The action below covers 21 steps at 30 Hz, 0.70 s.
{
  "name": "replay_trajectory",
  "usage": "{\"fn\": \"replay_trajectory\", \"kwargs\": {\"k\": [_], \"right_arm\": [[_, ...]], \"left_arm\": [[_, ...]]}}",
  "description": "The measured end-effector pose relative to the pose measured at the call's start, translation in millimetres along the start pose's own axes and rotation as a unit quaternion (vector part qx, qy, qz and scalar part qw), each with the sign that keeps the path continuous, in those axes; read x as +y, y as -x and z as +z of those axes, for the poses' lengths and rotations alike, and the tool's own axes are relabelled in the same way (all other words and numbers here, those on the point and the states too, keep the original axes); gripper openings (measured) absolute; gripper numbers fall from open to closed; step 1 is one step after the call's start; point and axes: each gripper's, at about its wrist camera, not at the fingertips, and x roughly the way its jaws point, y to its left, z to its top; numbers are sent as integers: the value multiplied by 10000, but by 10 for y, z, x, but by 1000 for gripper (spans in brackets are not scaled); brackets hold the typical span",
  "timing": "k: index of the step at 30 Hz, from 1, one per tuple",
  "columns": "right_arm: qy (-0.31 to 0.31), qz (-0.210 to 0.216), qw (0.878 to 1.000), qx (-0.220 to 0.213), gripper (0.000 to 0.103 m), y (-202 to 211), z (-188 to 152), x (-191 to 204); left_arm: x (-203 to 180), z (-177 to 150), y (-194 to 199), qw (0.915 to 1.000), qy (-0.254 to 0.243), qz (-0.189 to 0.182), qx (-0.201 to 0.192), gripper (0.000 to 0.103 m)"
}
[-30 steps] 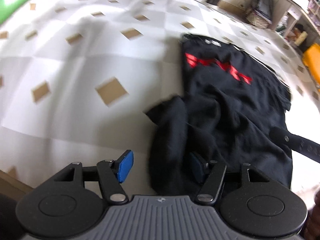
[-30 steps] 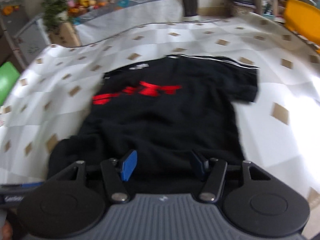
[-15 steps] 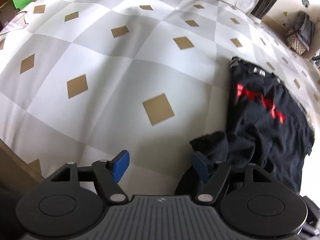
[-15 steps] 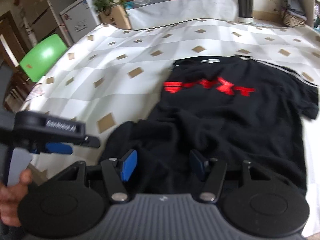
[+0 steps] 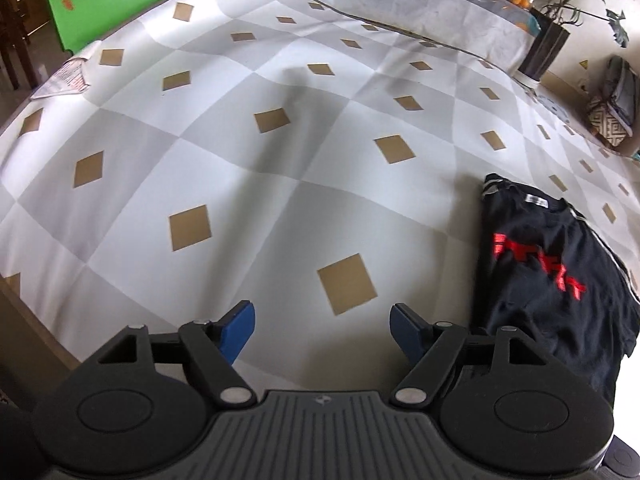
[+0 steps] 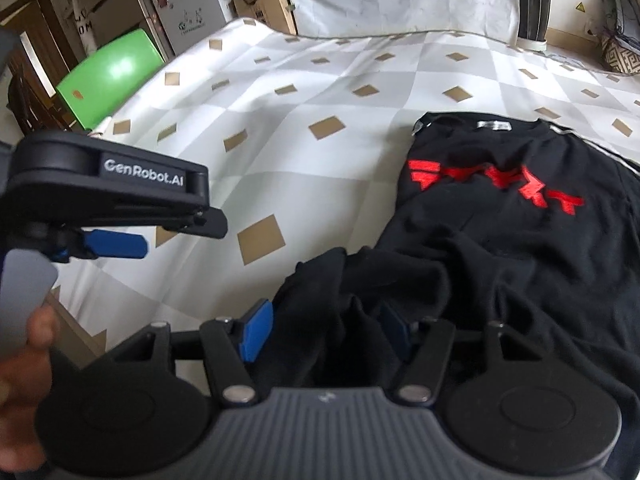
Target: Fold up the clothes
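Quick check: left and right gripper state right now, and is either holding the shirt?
Left gripper: jaws opening, nothing between them.
Right gripper: bunched black T-shirt fabric between its jaws; whether the pads press it cannot be told.

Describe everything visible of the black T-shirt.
The black T-shirt lies front up on the checked tablecloth, red print across the chest, white label at the neck, pale striping along the shoulders. Its upper part lies flat; the near hem is bunched, lying between the right gripper's jaws.

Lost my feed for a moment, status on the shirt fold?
Left gripper opening, nothing between pads, over bare tablecloth. Right gripper has bunched black T-shirt fabric between pads; grip unconfirmed. No obstruction.
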Motion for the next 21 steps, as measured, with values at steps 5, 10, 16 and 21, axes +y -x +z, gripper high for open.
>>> {"fn": "replay_trajectory", "kwargs": {"k": [5,10,16,21], "right_arm": [[198,-224,9995,122,58,-172,56,116],[469,-469,9975,229,54,-316,82,200],[401,-508,9978,163,23,-329,43,167],[19,-481,9985,-266,15,-55,68,13]], "left_arm": [[66,-14,-118,9994,222,-17,248,74],[63,-27,-148,9991,265,-45,326,74],[39,-45,-150,9993,192,-12,313,74],[-5,-72,-165,9995,57,15,321,74]]}}
